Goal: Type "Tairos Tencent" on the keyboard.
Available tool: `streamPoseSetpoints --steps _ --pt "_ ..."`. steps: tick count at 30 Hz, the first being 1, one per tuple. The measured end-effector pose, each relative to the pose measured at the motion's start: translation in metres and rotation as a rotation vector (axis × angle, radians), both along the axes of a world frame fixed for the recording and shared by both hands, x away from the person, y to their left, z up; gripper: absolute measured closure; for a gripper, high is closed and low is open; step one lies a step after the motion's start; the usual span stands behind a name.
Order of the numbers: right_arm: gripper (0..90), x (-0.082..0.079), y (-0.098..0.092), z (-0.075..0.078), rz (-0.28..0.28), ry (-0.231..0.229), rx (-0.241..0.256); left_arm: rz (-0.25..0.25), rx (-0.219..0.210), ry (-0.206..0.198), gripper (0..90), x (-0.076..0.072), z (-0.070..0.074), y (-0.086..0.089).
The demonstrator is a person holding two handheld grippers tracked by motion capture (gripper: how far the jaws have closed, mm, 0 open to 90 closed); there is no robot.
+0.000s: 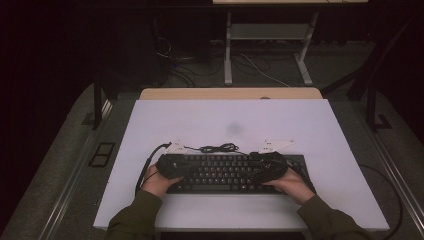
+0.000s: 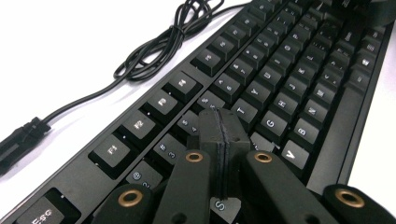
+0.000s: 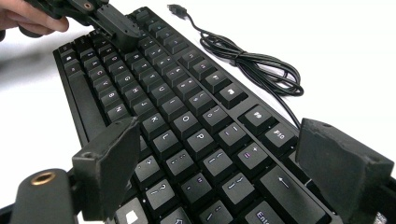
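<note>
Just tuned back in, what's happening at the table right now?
A person is working over a black keyboard on the white table, with tongs in each hand. The left tongs are closed, their tip down among the keys around R and T. The right tongs are spread wide above the right-hand keys, holding nothing. The keyboard's cable lies coiled on the table behind it, unplugged.
</note>
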State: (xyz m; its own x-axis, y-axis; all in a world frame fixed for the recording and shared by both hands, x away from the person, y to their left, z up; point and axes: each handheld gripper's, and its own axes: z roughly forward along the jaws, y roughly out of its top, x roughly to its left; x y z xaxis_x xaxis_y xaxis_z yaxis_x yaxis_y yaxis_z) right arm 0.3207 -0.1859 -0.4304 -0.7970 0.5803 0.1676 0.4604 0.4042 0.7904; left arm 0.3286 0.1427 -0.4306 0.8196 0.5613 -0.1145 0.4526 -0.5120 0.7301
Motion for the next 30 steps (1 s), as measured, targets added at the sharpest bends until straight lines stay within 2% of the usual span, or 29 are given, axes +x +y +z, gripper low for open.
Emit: streamPoseSetpoints --steps 11,19,30 --pt "13.9 0.002 0.002 0.001 0.024 0.007 0.015 0.025 -0.033 -0.007 88.8 -0.005 0.002 0.0" --pt "15.6 0.004 0.005 0.001 0.042 0.017 0.027 0.054 -0.06 -0.003 82.7 -0.009 0.003 0.004" --pt "31.1 0.007 0.012 0.002 0.077 0.033 0.041 0.073 -0.073 -0.004 67.8 -0.017 0.003 0.007"
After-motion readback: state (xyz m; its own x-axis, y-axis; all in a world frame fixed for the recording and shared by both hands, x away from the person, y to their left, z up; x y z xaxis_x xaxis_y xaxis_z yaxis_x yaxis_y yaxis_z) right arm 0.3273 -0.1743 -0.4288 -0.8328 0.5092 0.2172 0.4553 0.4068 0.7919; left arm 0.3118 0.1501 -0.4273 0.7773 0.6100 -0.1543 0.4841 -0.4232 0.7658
